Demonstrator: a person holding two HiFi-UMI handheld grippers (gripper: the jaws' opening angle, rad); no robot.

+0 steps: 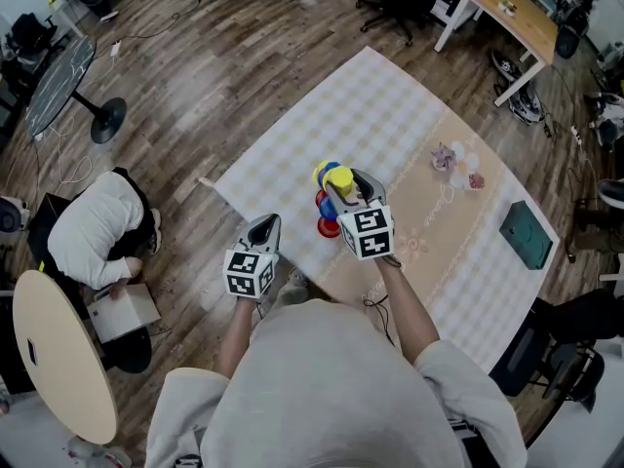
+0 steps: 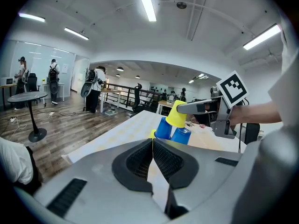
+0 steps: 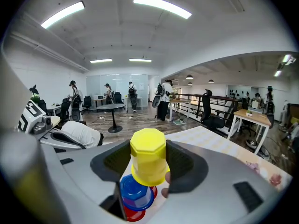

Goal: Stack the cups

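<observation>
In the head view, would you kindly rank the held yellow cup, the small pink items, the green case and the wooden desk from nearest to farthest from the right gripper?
1. yellow cup, held in the right gripper.
2. small pink items, on the table, rightward.
3. green case, at the table's right edge.
4. wooden desk, beyond the table.

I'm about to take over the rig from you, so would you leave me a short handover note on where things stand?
Left gripper: jaws shut, empty, short of the cups.
Right gripper: shut on a yellow cup, upside down and held over the group.
On the table: two blue cups upside down side by side, with a red cup on the person's side of them.
Done: lower cups are set out.
Left: seat the yellow cup on the blue ones and release. I cannot tell whether it touches them yet.
</observation>
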